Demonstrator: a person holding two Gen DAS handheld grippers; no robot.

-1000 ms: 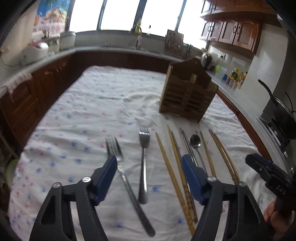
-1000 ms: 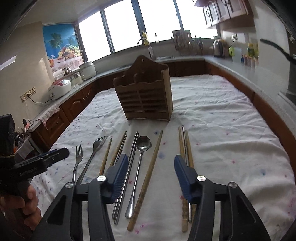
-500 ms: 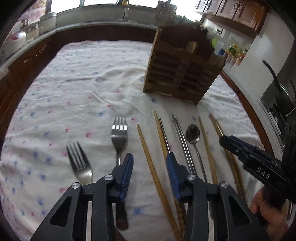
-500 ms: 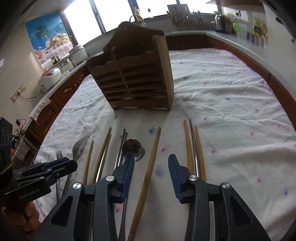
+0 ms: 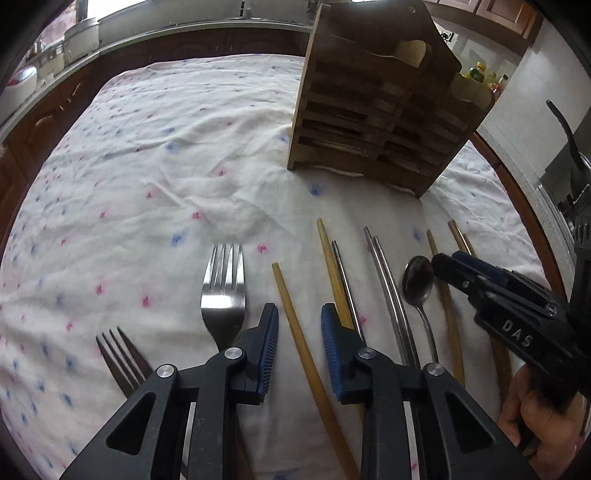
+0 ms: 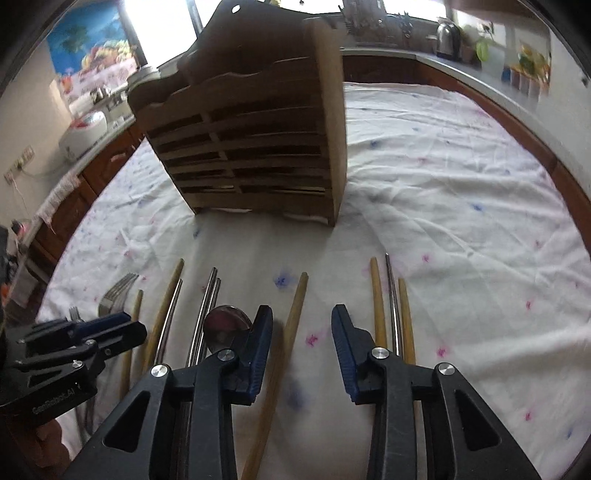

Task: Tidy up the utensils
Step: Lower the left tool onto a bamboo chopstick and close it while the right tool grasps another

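Utensils lie in a row on the white cloth before a wooden slatted holder (image 5: 380, 110), also in the right wrist view (image 6: 251, 136). My left gripper (image 5: 299, 314) is open, low over the cloth, its pads on either side of a wooden chopstick (image 5: 295, 325). A large fork (image 5: 223, 291) and a smaller fork (image 5: 122, 354) lie to its left. My right gripper (image 6: 301, 317) is open, straddling another wooden chopstick (image 6: 288, 339). A metal spoon (image 6: 225, 325) lies by its left pad, also in the left wrist view (image 5: 417, 284).
Metal chopsticks (image 5: 388, 291) and more wooden chopsticks (image 6: 376, 306) lie alongside. The right gripper shows in the left wrist view (image 5: 443, 262). Counters with a rice cooker (image 6: 85, 129) and a kettle (image 6: 447, 33) ring the table.
Both grippers have moved forward and down toward the utensils and the holder. Both jaws have narrowed from wide open, each now straddling a wooden chopstick.
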